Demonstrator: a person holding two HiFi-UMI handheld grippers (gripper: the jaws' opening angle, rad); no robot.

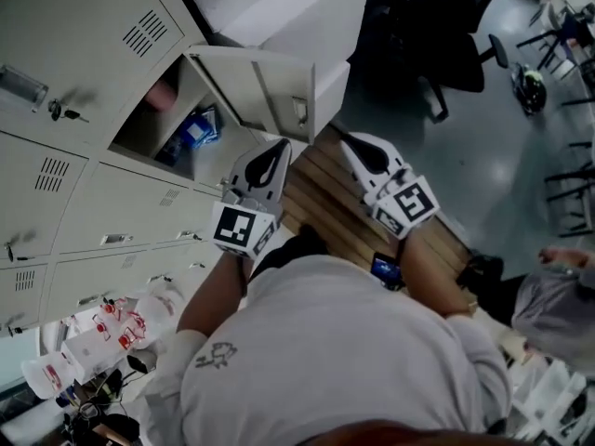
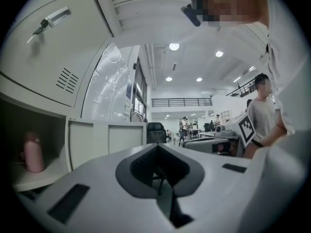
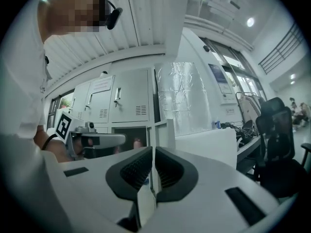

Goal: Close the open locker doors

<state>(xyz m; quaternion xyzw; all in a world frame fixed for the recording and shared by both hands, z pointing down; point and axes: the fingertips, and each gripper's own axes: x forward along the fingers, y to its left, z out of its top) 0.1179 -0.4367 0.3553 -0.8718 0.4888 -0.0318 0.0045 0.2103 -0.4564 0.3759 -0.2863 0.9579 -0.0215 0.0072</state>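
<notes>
Ahead, the open locker door (image 1: pixel 267 91) faces the closed, empty left gripper (image 1: pixel 278 149) and right gripper (image 1: pixel 348 142).

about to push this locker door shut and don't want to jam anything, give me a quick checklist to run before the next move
1. Open locker door located: ok, it stands swung out ahead of both grippers.
2. Pink bottle clear of the doorway: ok, it stands well back inside.
3. Blue item clear of the doorway: cannot tell, it lies near the front edge.
4. Left gripper free: ok, fingers together, nothing held.
5. Right gripper free: ok, fingers together, nothing held.
6. Contact with the door: not ok, neither gripper touches it yet.
</notes>
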